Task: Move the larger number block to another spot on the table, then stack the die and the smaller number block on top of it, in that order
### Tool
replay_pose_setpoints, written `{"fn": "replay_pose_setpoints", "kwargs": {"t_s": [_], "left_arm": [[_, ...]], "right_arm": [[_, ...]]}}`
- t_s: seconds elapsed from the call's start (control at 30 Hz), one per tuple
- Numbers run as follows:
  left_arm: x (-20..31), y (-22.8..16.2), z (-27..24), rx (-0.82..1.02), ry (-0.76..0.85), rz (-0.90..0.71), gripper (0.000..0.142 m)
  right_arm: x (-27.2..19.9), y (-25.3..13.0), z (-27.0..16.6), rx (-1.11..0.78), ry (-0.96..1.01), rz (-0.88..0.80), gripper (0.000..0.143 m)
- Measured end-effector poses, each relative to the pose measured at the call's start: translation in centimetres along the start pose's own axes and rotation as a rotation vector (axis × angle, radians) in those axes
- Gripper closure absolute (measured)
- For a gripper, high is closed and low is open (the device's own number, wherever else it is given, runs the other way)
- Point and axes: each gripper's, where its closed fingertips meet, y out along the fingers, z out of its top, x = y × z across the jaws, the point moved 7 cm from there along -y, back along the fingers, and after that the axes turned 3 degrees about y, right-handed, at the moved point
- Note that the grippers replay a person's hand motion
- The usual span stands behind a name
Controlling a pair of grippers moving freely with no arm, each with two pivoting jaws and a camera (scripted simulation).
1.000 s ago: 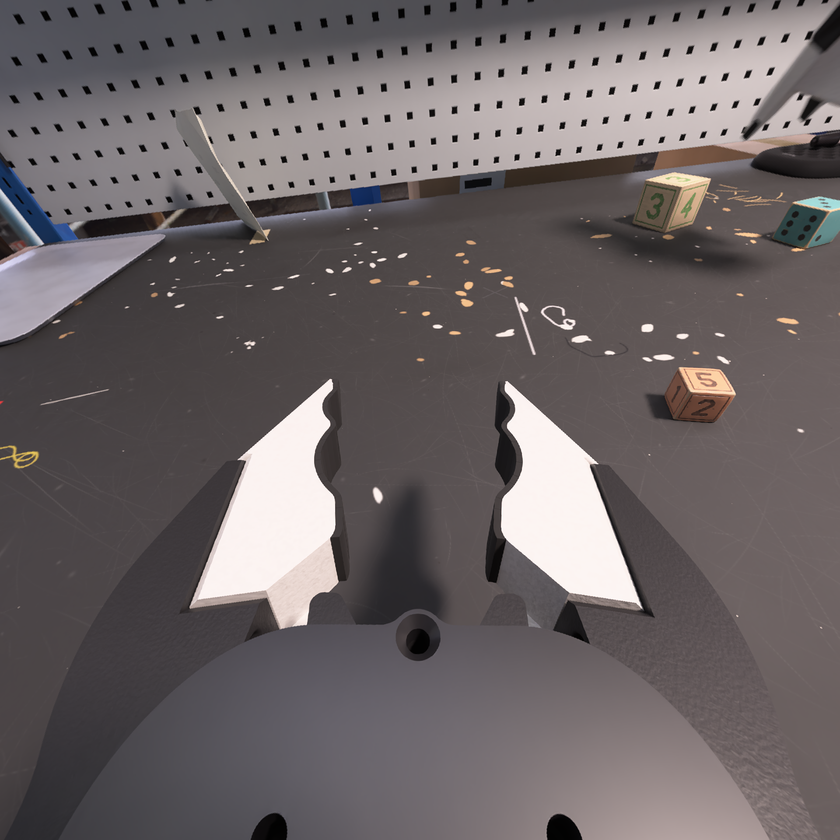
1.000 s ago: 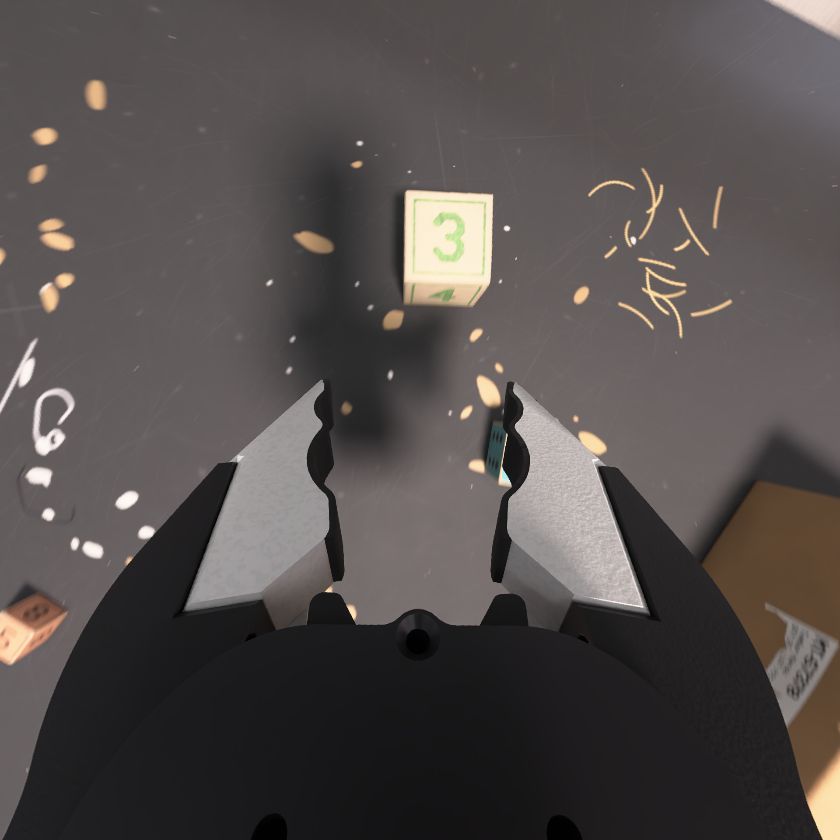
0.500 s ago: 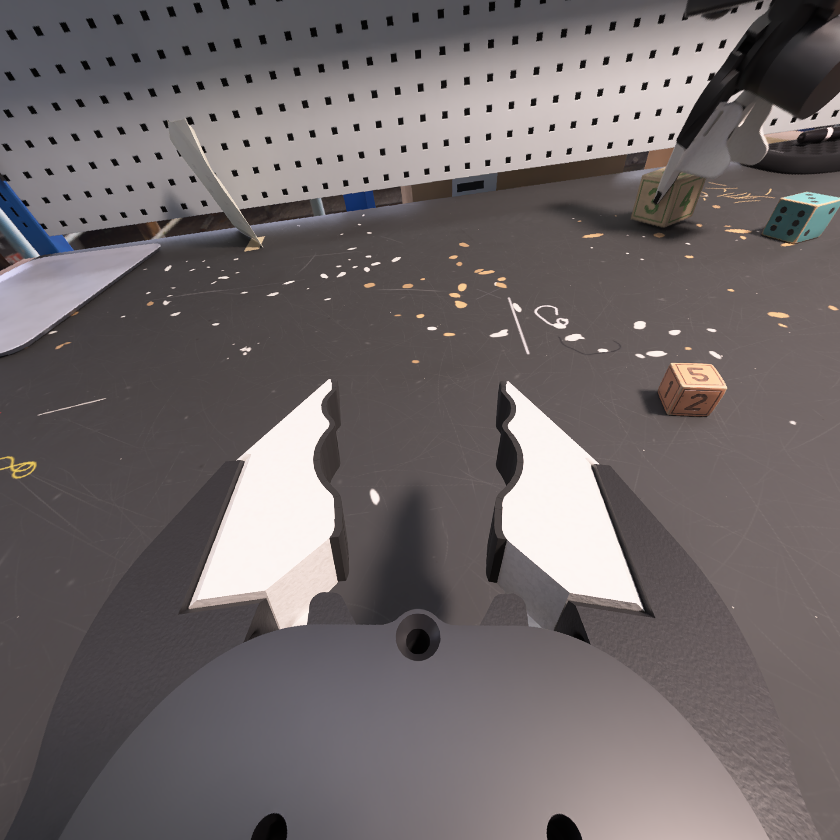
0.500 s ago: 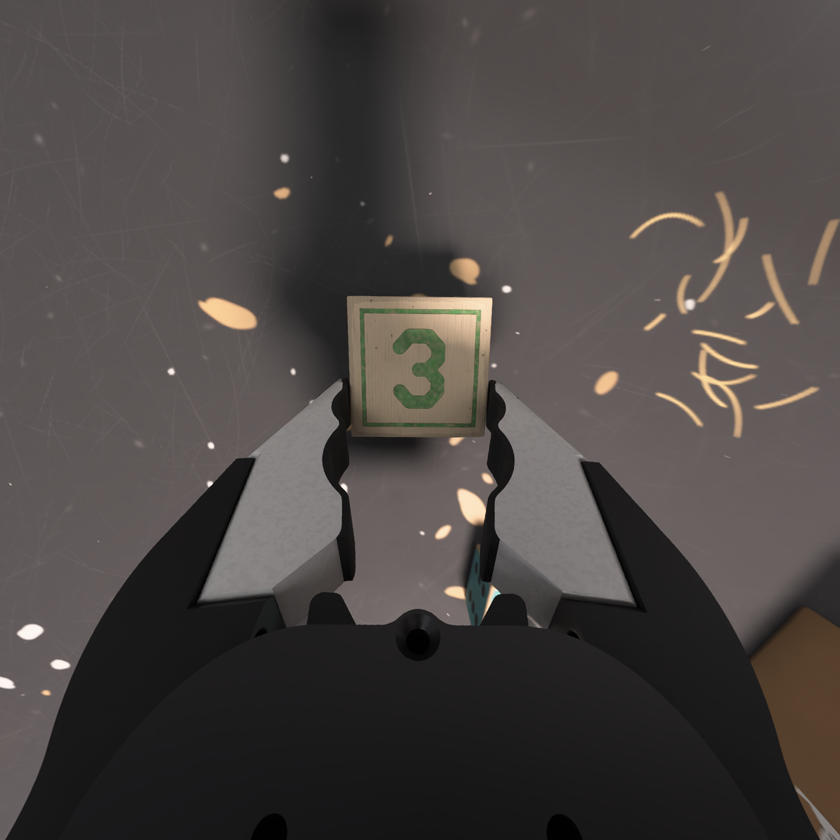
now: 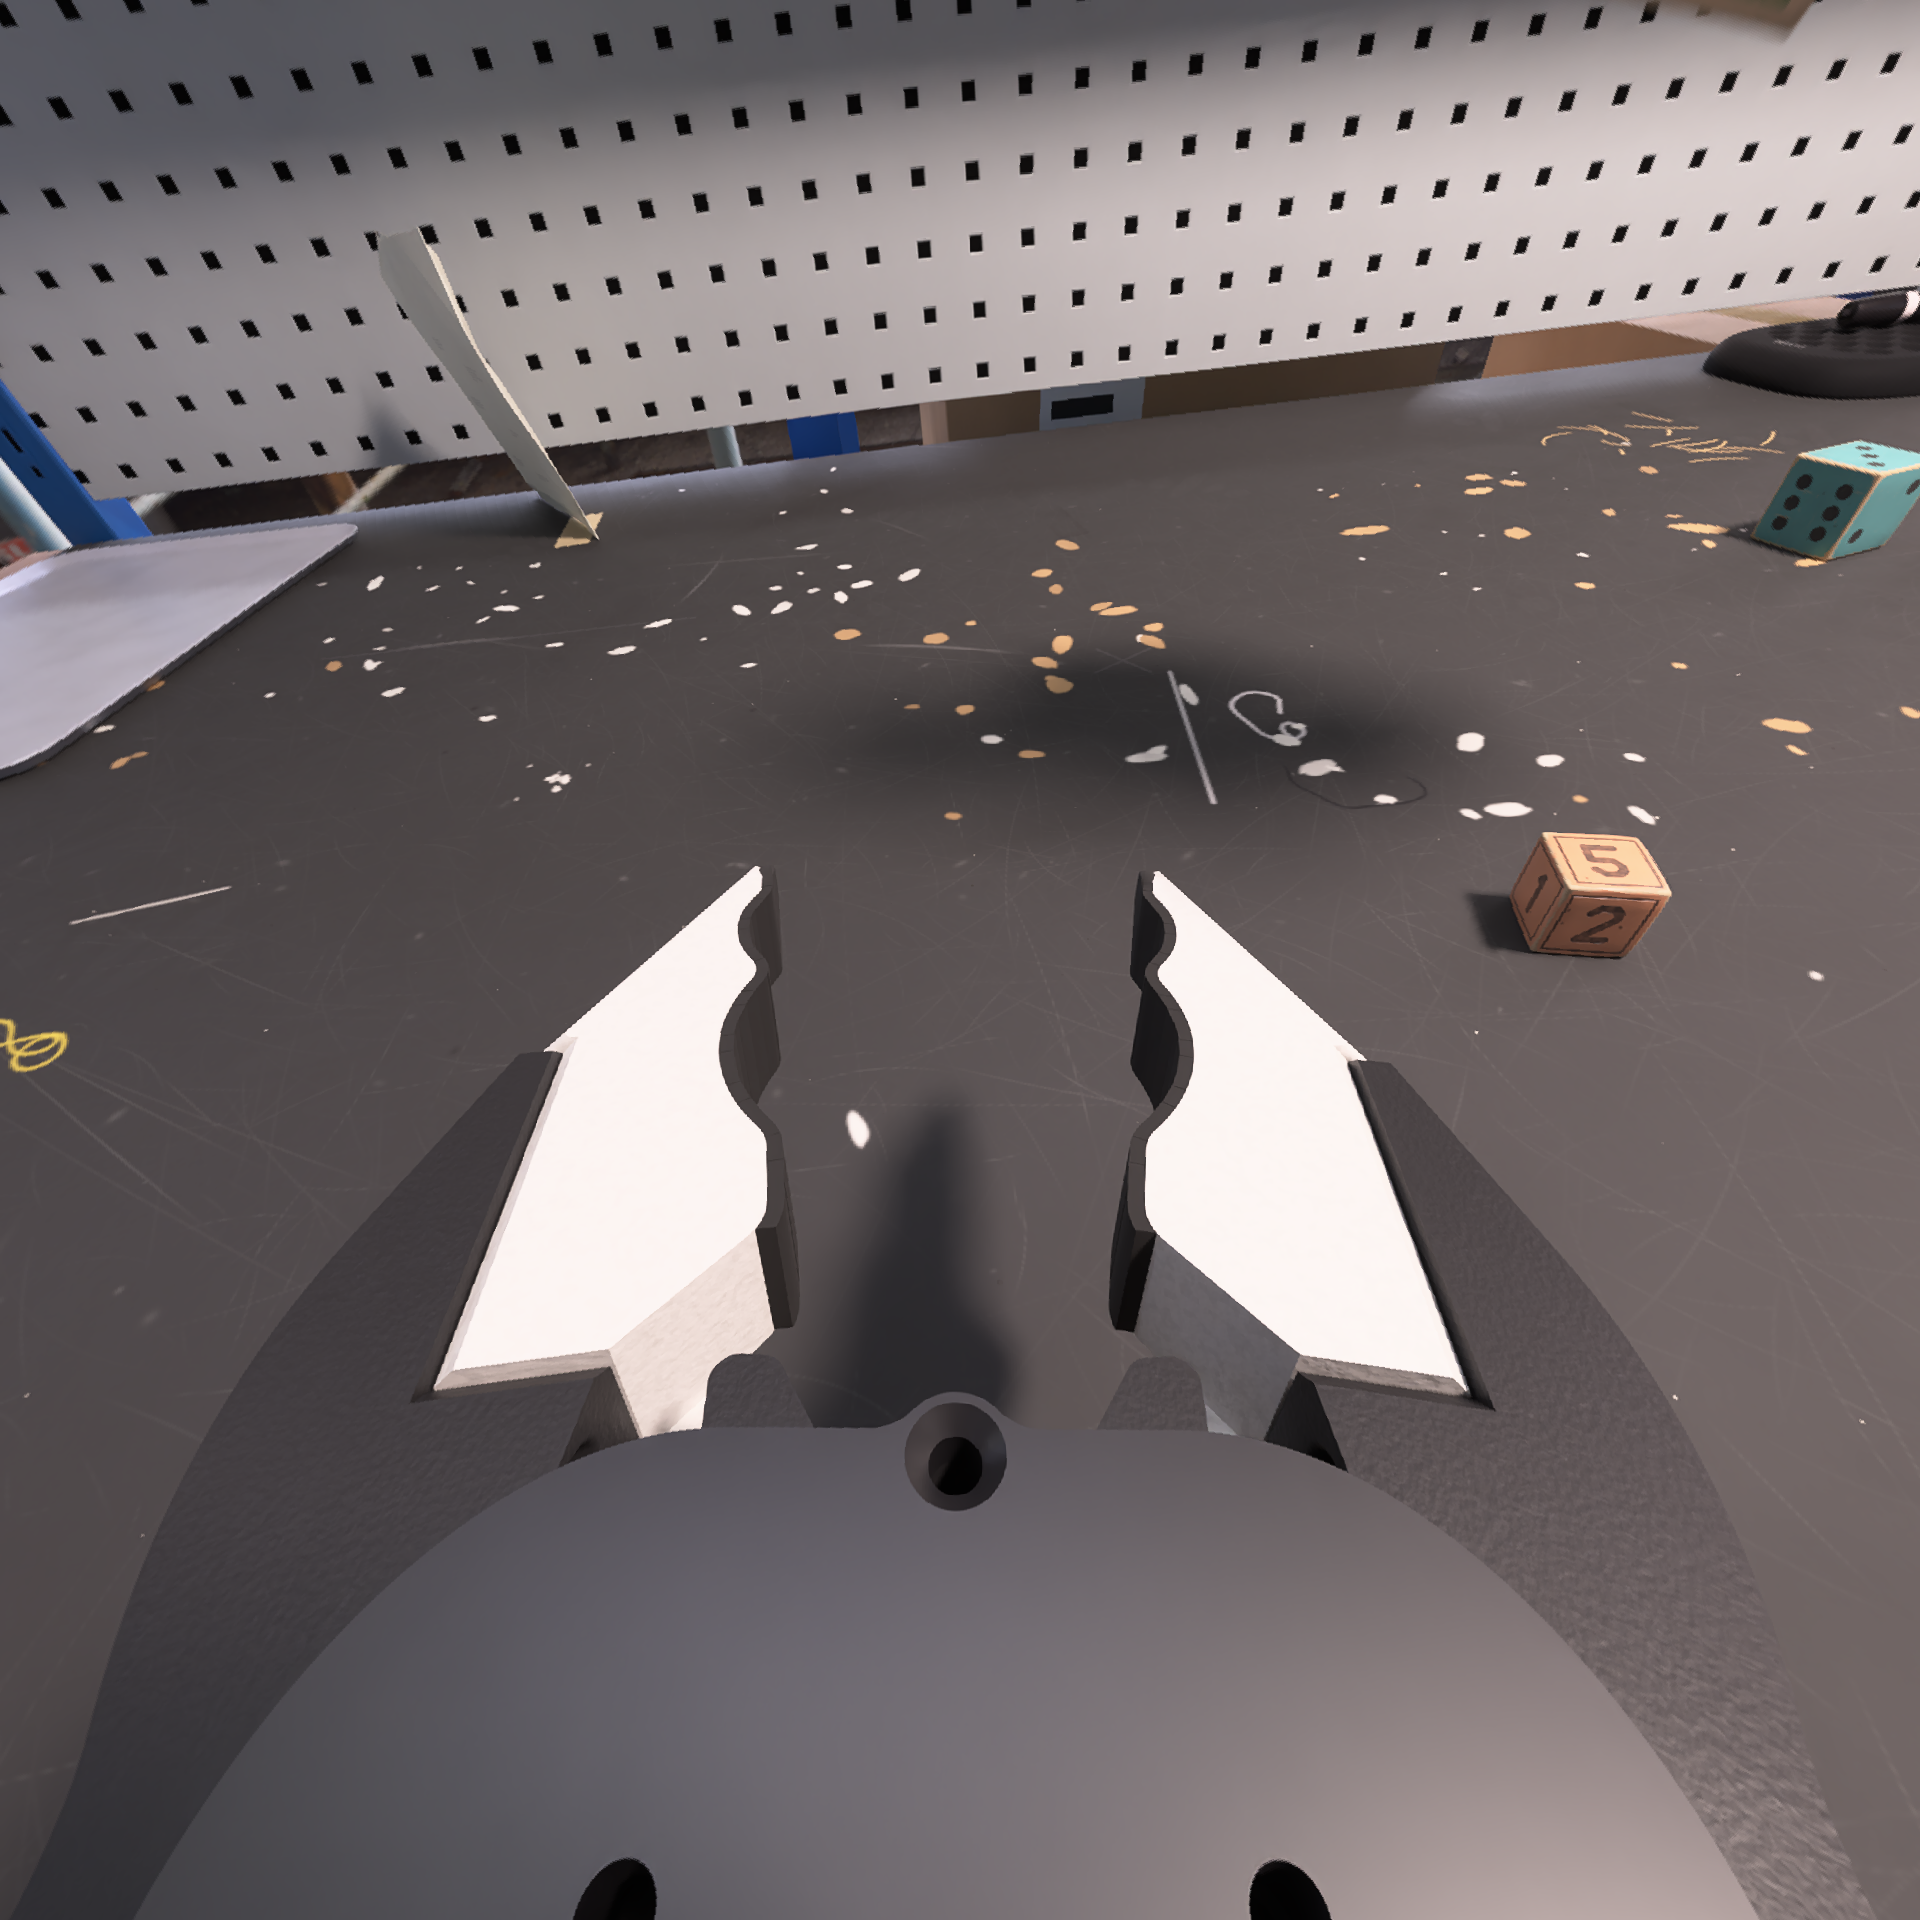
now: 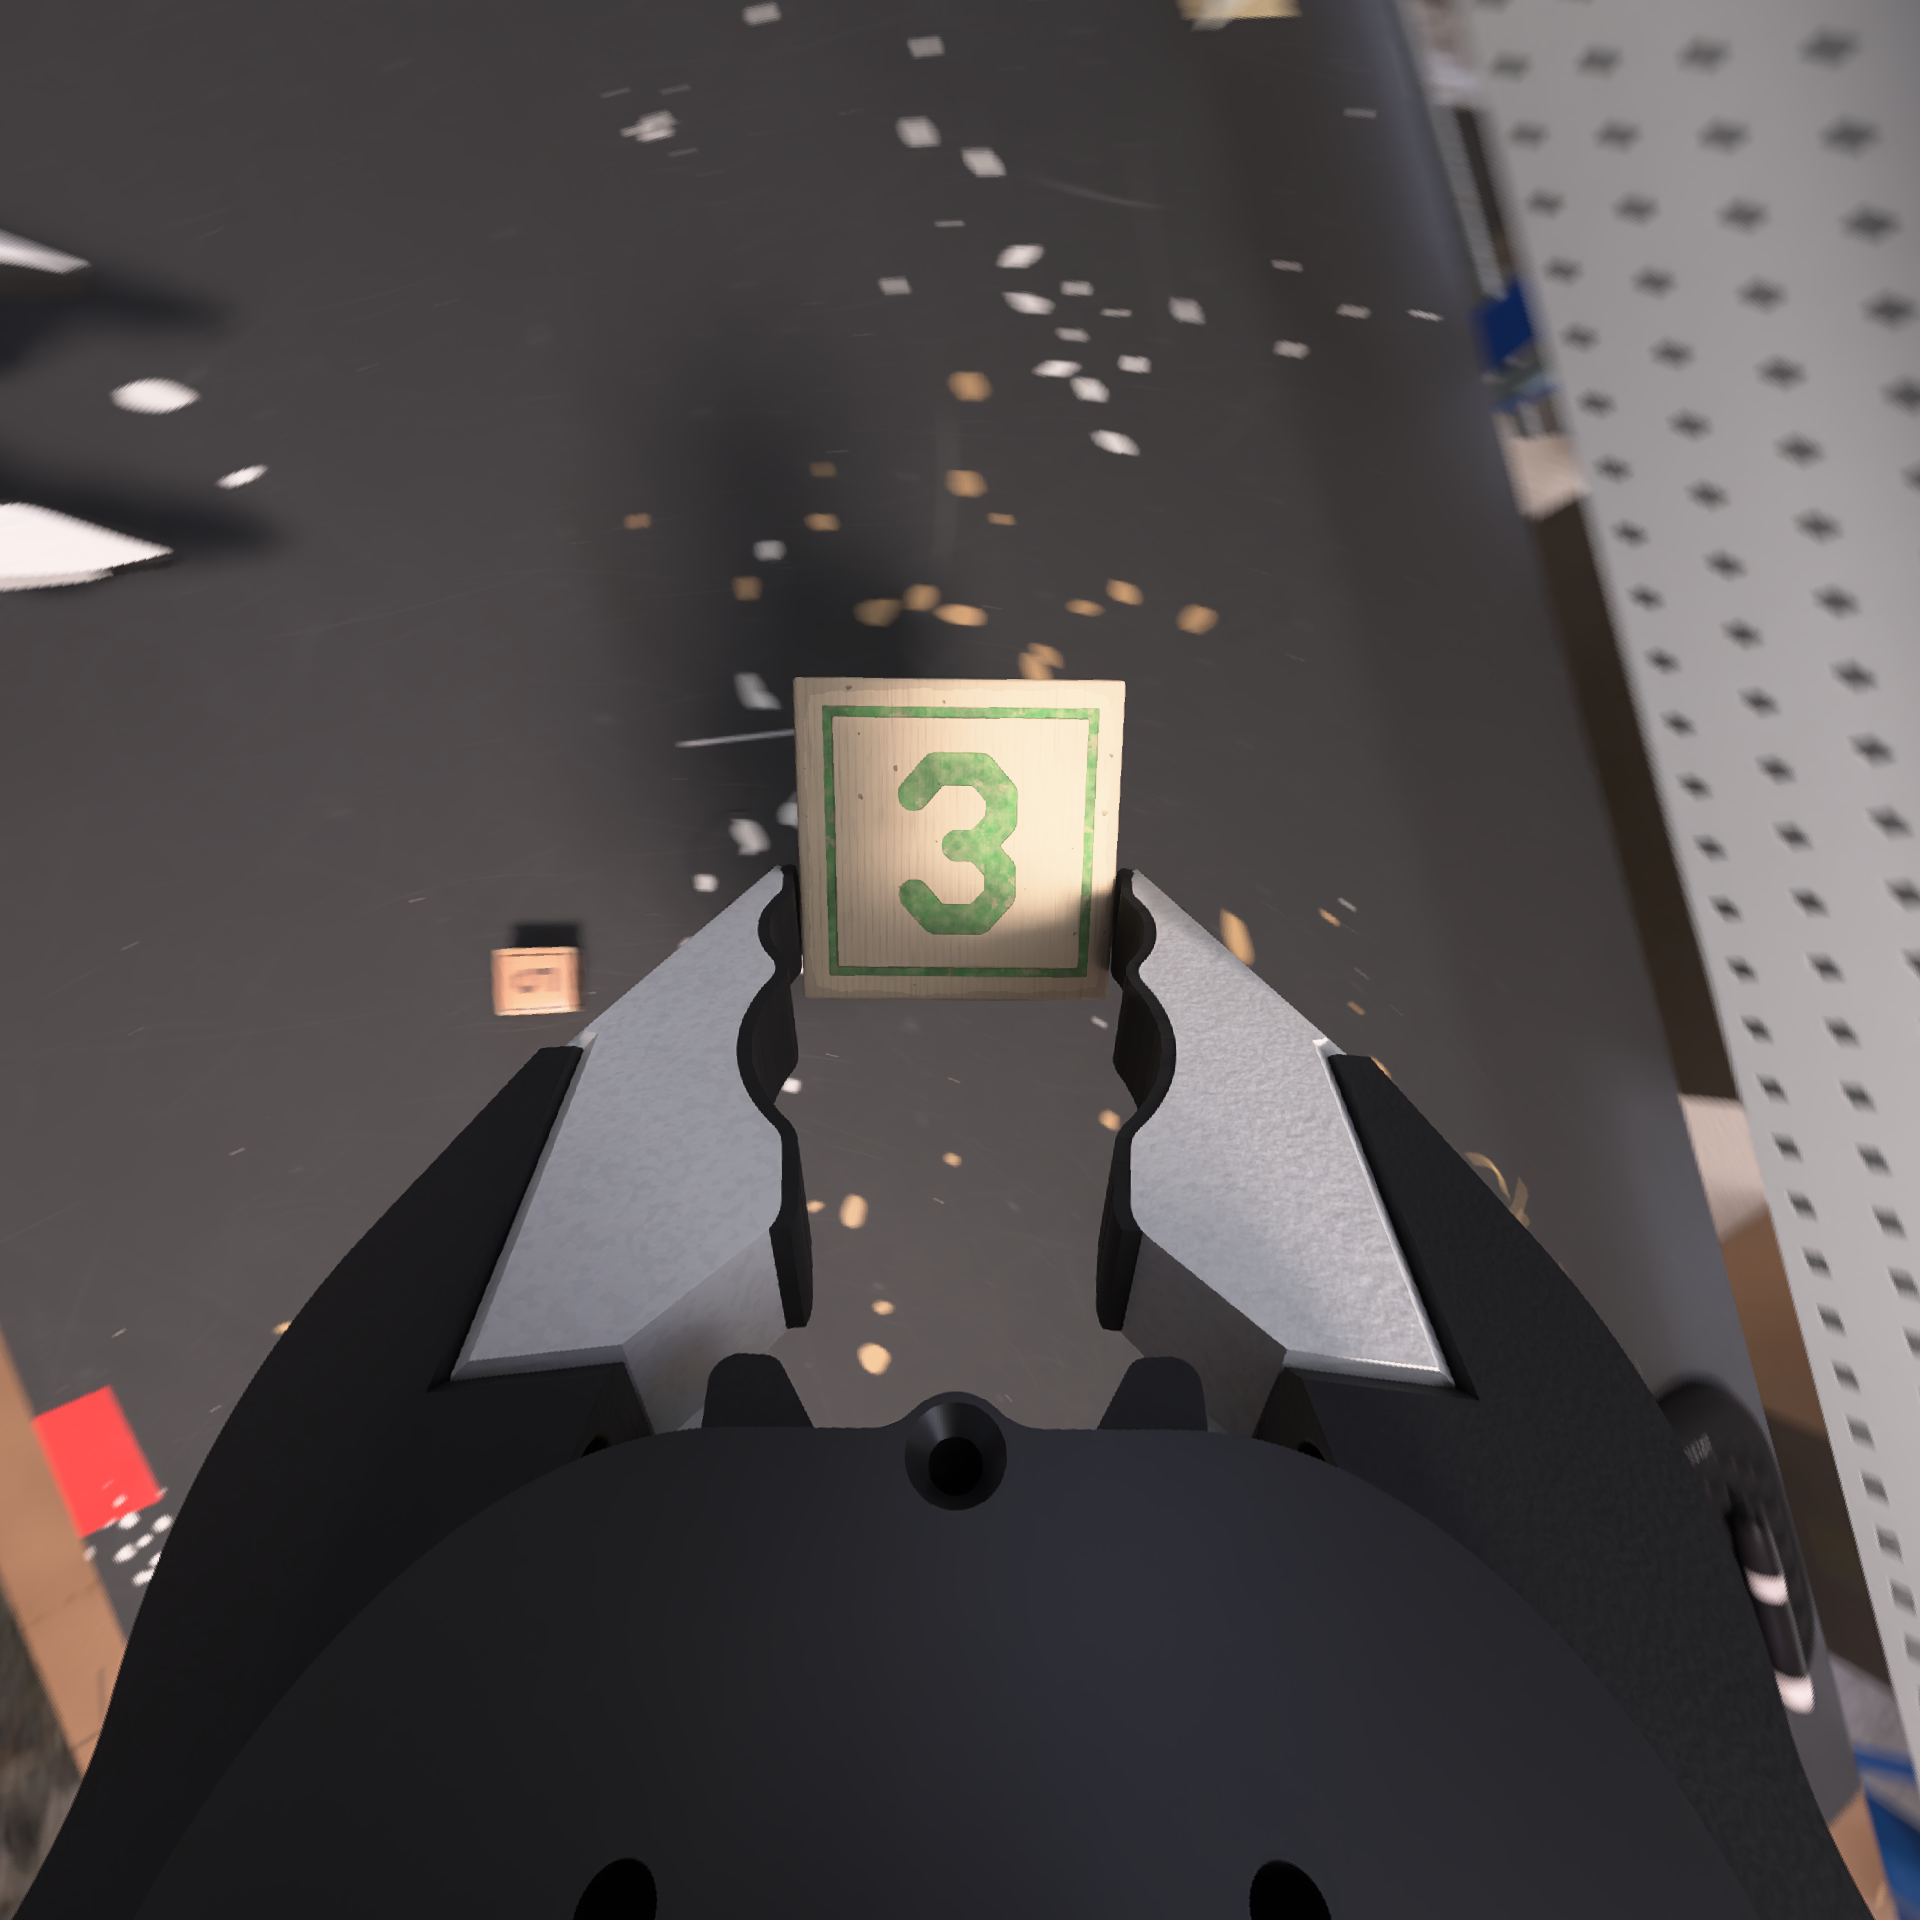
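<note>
My right gripper [image 6: 956, 883] is shut on the larger number block [image 6: 958, 837], cream with green print, and holds it high above the dark table [image 6: 416, 727]. The smaller number block, brown, lies on the table at the right of the left wrist view [image 5: 1588, 894] and small at the left of the right wrist view [image 6: 536, 978]. The teal die [image 5: 1837, 511] sits at the far right near the back. My left gripper [image 5: 954, 883] is open and empty, low over the table's middle. Its white fingertips [image 6: 73, 545] show blurred at the left edge of the right wrist view.
A white pegboard [image 5: 935, 208] runs along the back of the table. A grey metal sheet [image 5: 114, 634] lies at the back left. A black round base [image 5: 1818, 358] stands at the back right. A pale strip [image 5: 478, 374] leans on the pegboard. Paint specks dot the table.
My right gripper closed on the larger number block, lifted it off the table and swung it away from its spot beside the die. My left gripper has barely moved.
</note>
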Motion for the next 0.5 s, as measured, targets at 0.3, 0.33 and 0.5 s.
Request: {"fn": "replay_pose_setpoints", "kwargs": {"t_s": [0.3,0.33,0.5], "left_arm": [[-0.1,0.0,0.0,0.005,-0.014,-0.007,0.074],[-0.1,-0.1,0.0,0.007,-0.011,-0.008,0.074],[0.0,-0.2,0.0,0.015,-0.007,-0.012,0.074]], "right_arm": [[-10.1,12.6,-0.9,-0.215,-0.212,0.285,0.082],[-10.5,13.5,-1.2,-0.226,-0.211,0.289,0.082],[-11.2,15.4,-2.5,-0.246,-0.188,0.309,0.082]]}}
